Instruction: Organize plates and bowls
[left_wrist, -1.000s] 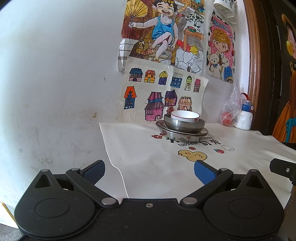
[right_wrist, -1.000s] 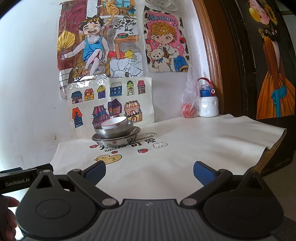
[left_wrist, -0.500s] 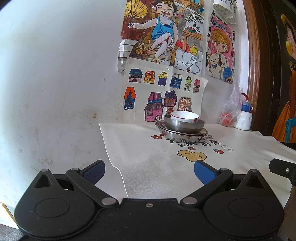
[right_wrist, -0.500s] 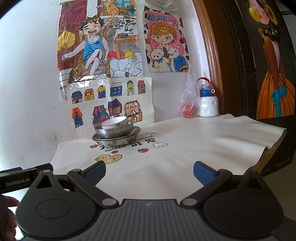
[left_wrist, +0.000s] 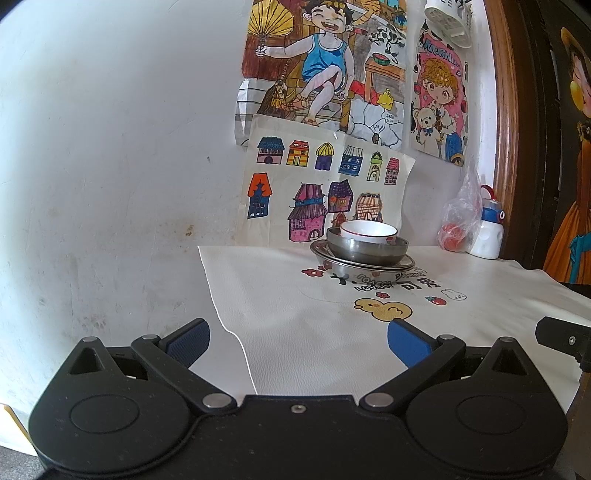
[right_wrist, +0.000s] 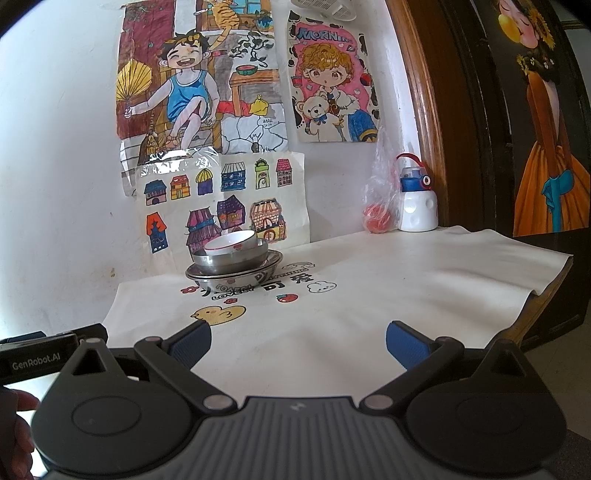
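Bowl (left_wrist: 368, 230): glossy white ceramic
Basin (left_wrist: 367, 252): shiny metal
Tablecloth (left_wrist: 317, 325): matt grained leatherette
Drawings (right_wrist: 221, 192): paper

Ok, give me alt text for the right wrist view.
A white bowl sits in a steel bowl on a steel plate, stacked near the wall on a white tablecloth. The right gripper is open, well short of the stack.
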